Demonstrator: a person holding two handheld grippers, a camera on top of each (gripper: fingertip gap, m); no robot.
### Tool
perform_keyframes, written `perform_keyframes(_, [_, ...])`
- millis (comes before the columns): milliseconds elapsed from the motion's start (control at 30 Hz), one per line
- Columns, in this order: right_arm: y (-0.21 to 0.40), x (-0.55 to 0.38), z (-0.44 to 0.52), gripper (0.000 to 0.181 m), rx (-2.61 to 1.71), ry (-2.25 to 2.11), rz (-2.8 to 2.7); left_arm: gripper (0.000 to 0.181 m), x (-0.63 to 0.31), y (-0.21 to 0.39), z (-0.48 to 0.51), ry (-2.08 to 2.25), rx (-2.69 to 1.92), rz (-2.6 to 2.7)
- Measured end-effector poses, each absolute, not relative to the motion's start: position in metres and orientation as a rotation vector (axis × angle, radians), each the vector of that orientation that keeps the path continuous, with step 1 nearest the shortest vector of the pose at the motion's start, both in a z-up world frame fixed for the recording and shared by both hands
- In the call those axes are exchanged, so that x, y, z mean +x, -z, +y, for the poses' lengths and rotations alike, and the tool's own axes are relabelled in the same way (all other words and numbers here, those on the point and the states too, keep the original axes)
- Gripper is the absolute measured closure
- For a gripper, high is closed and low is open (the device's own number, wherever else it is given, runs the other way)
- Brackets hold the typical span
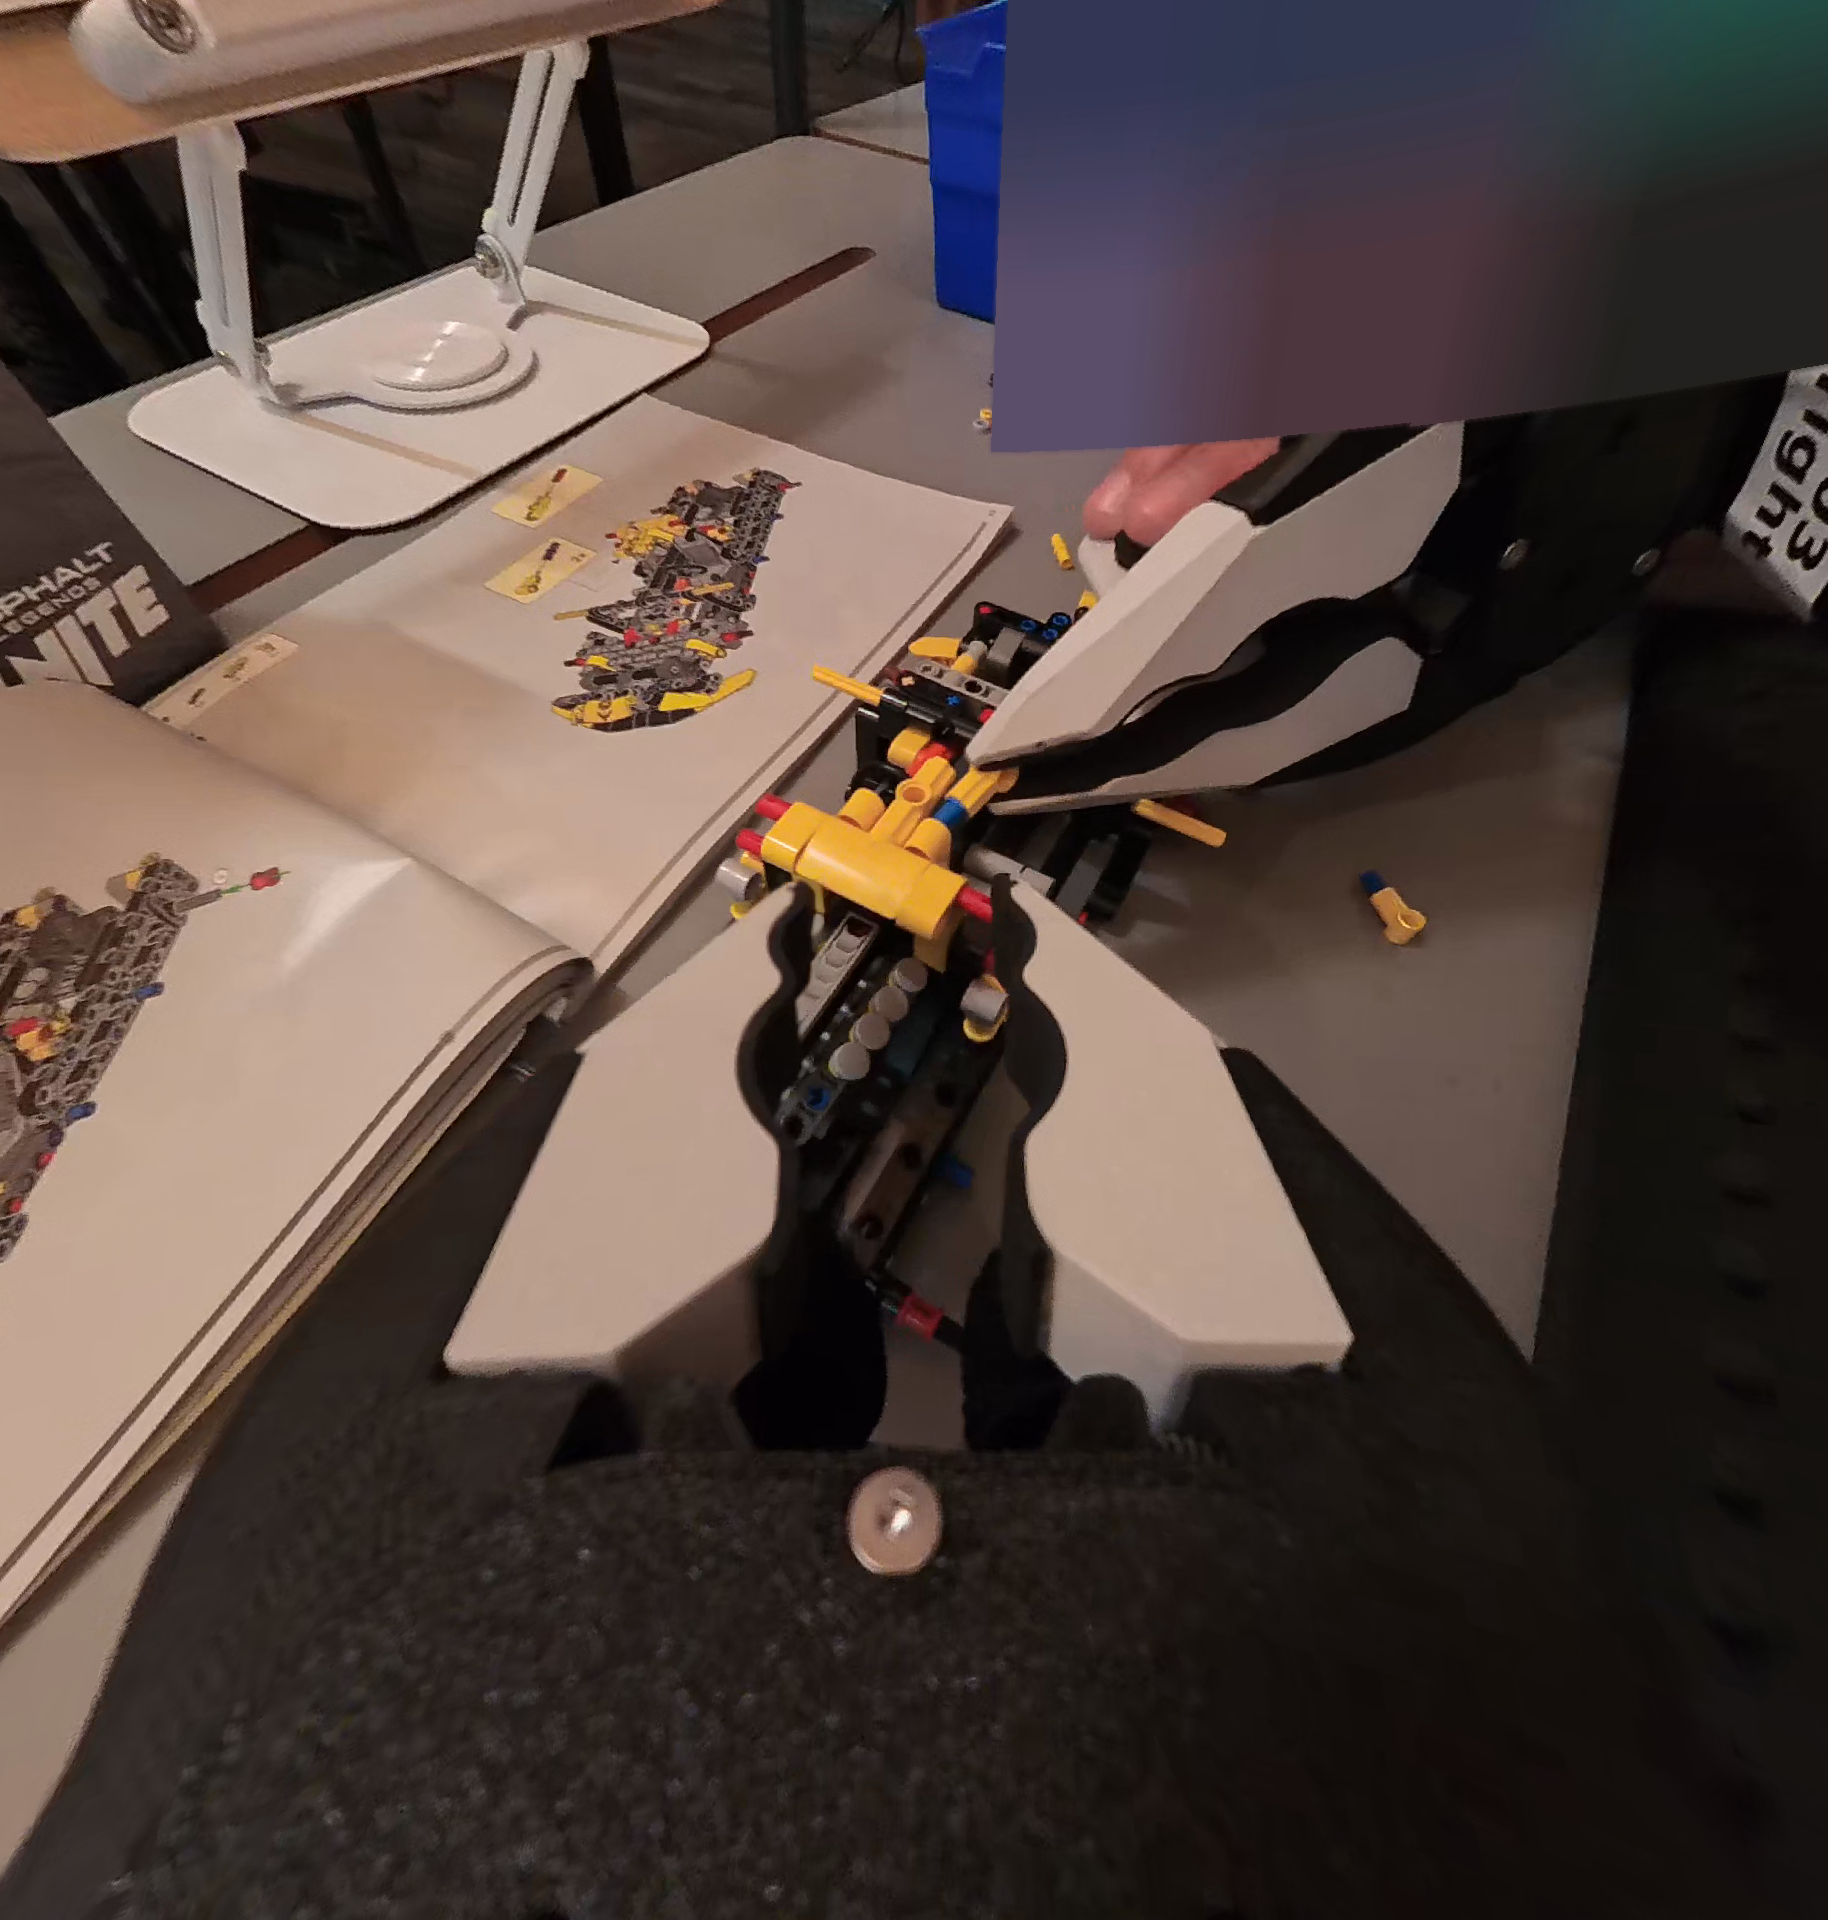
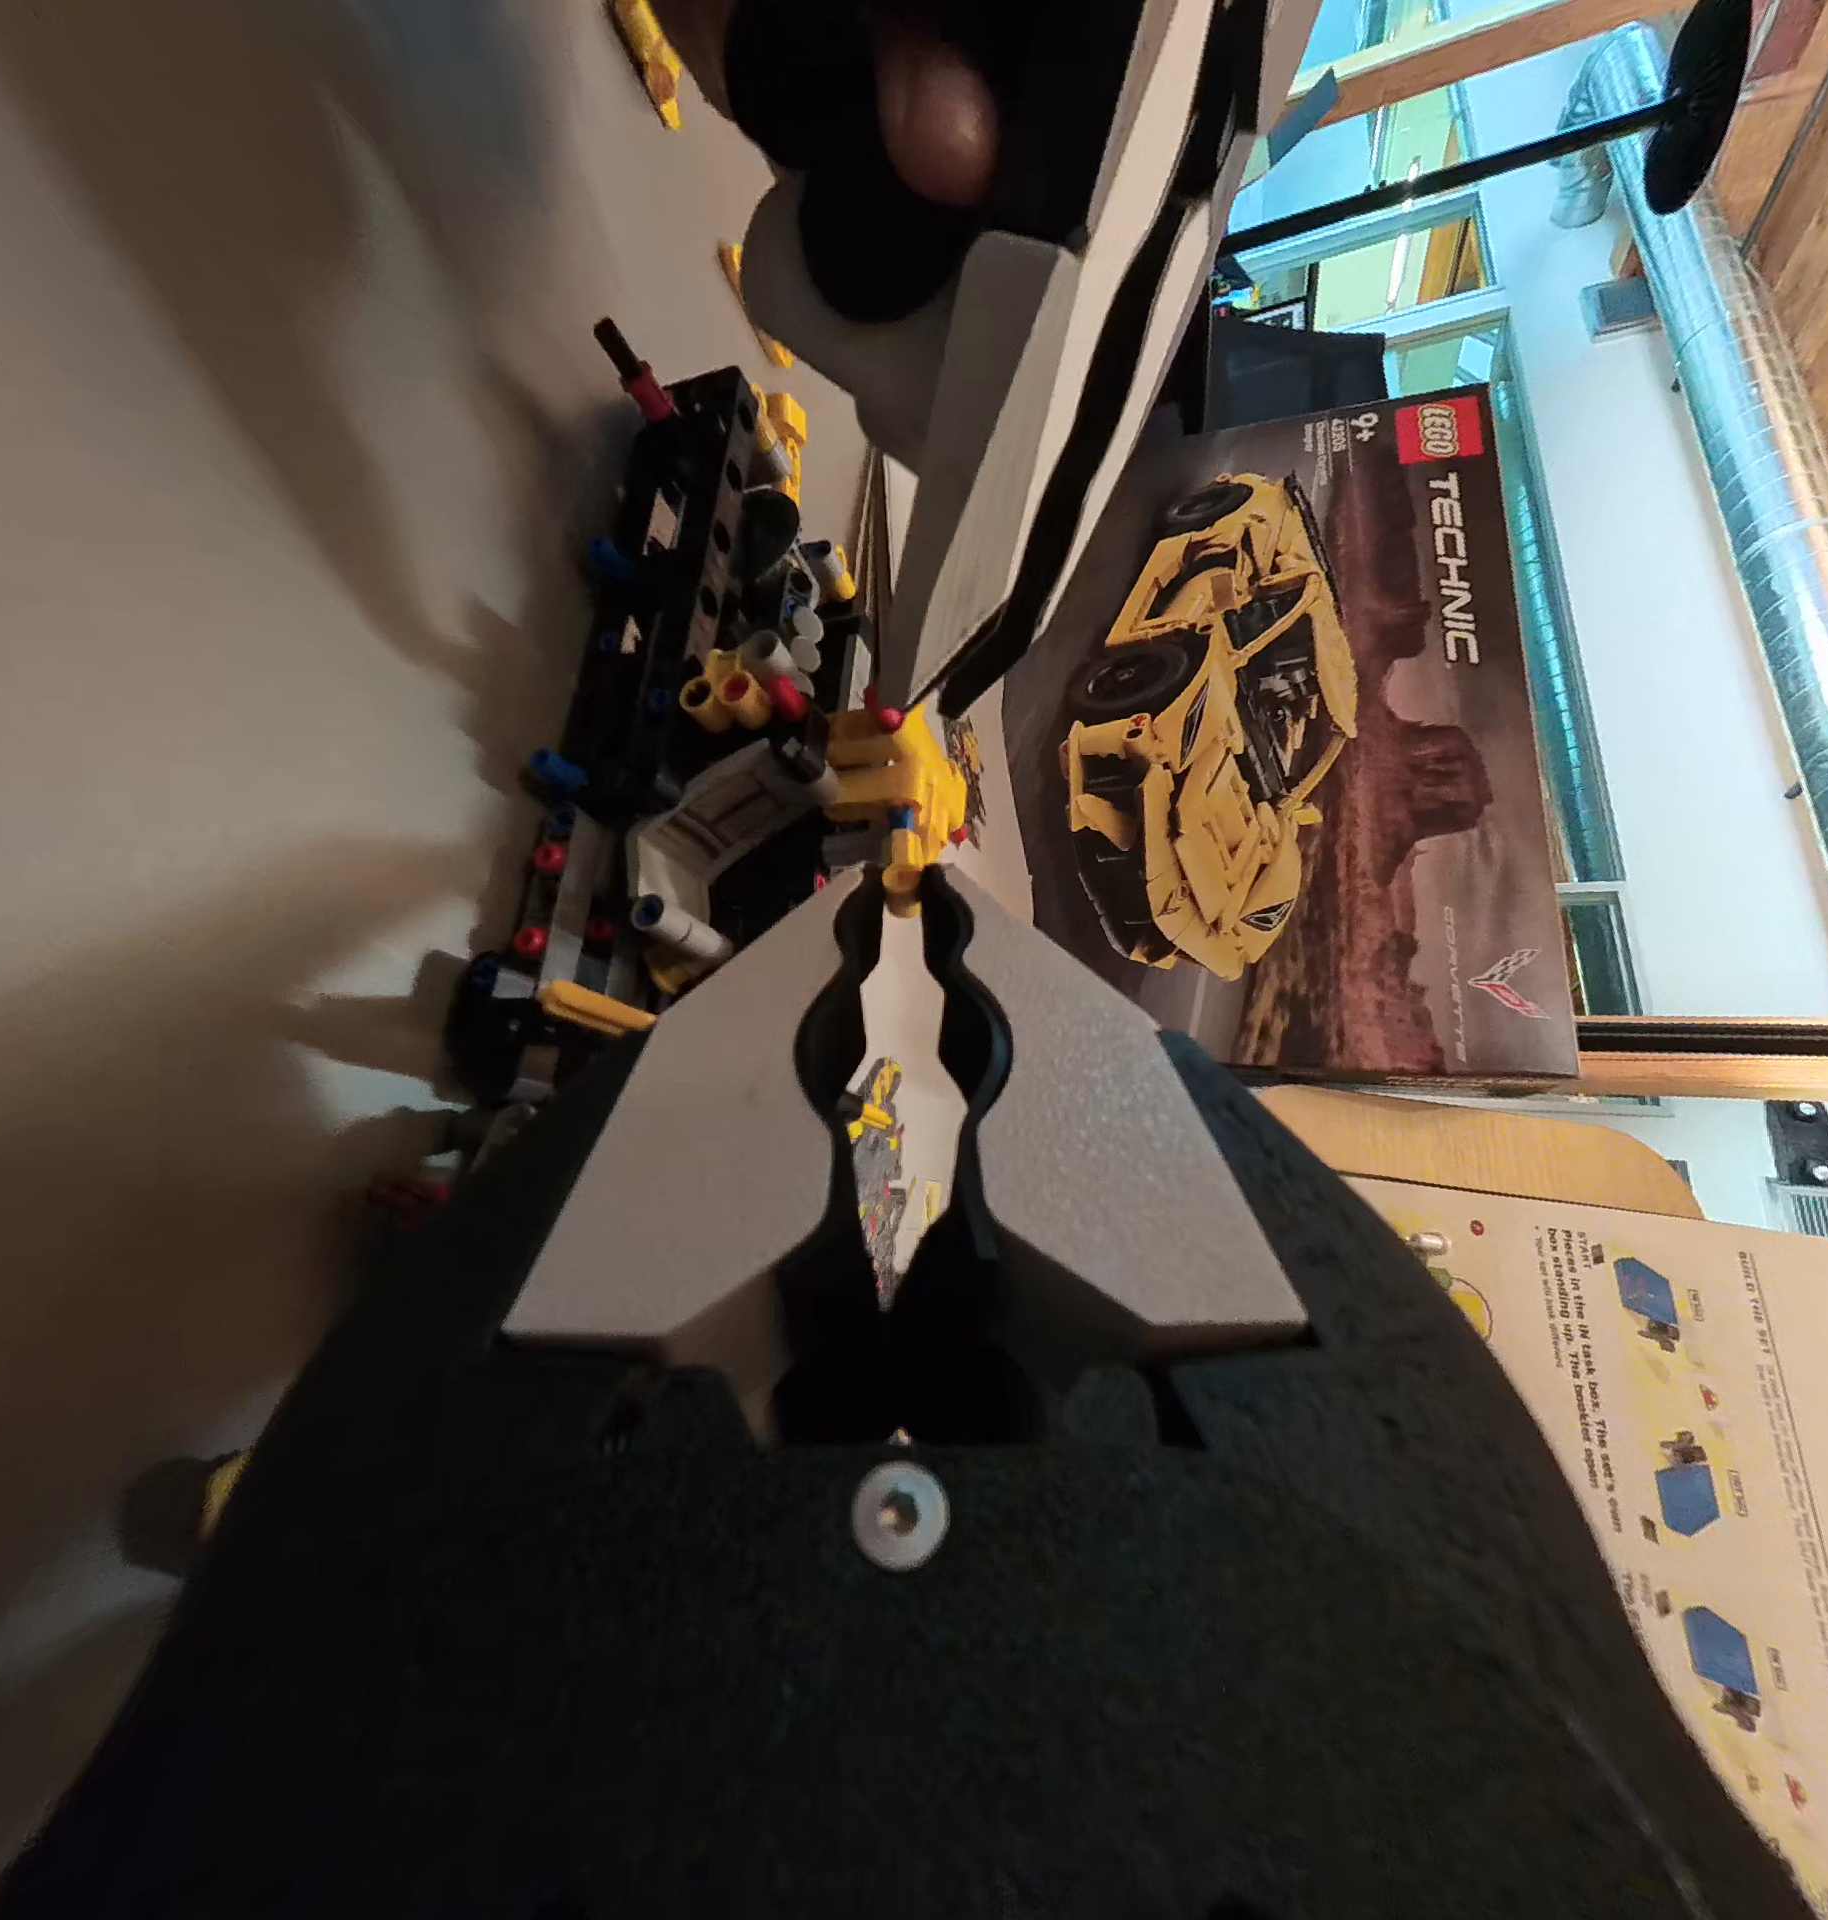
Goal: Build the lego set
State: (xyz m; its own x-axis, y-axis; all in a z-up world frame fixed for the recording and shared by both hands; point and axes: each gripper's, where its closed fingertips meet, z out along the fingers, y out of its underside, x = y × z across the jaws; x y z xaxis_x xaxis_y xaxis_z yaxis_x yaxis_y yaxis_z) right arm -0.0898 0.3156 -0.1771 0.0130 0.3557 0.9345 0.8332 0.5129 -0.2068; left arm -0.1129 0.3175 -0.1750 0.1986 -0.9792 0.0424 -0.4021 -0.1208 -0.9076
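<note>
On the grey tabletop (image 1: pixel 1357 1039), beside the open paper instruction booklet (image 1: pixel 370 831), lies the long black-and-yellow brick car chassis (image 1: pixel 889 1049), its long axis running straight away from my left gripper (image 1: pixel 894 914), which straddles it, partly spread, at the yellow connector block (image 1: pixel 868 857). My right gripper (image 2: pixel 905 883), nearer the block's far side, pinches a small yellow pin (image 2: pixel 902 896). The chassis's near end is hidden from me.

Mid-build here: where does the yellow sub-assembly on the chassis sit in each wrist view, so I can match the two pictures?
Left wrist view: yellow sub-assembly at centre, just beyond the left claw tips.
Right wrist view: same piece above centre, just beyond the right claw tips.
Shared landmark: the black chassis beneath it.
</note>
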Motion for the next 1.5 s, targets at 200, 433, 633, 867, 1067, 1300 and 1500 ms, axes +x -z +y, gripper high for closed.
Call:
perform_keyframes(200, [0.177,-0.093,0.316,0.175,-1.048,0.479,-1.58,0.144,-0.109,0.192,0.311,0.878,-1.712,1.376])
perform_keyframes(433, [0.179,-0.09,0.319,0.175,-1.068,0.362,-1.57,0.15,-0.104,0.193,0.312,0.845,-1.686,1.37])
perform_keyframes(633, [0.179,-0.088,0.322,0.175,-1.074,0.433,-1.56,0.151,-0.102,0.194,0.313,0.799,-1.676,1.365])
perform_keyframes(867, [0.18,-0.088,0.322,0.175,-1.072,0.415,-1.523,0.152,-0.102,0.194,0.314,0.801,-1.679,1.357])
perform_keyframes(1067, [0.18,-0.089,0.322,0.175,-1.046,0.471,-1.524,0.152,-0.102,0.193,0.314,0.807,-1.69,1.347])
perform_keyframes(1300, [0.179,-0.089,0.324,0.175,-0.957,0.582,-1.526,0.153,-0.102,0.192,0.314,0.872,-1.72,1.316])
perform_keyframes(1500, [0.178,-0.089,0.324,0.175,-0.903,0.706,-1.541,0.153,-0.102,0.192,0.315,0.855,-1.72,1.315])
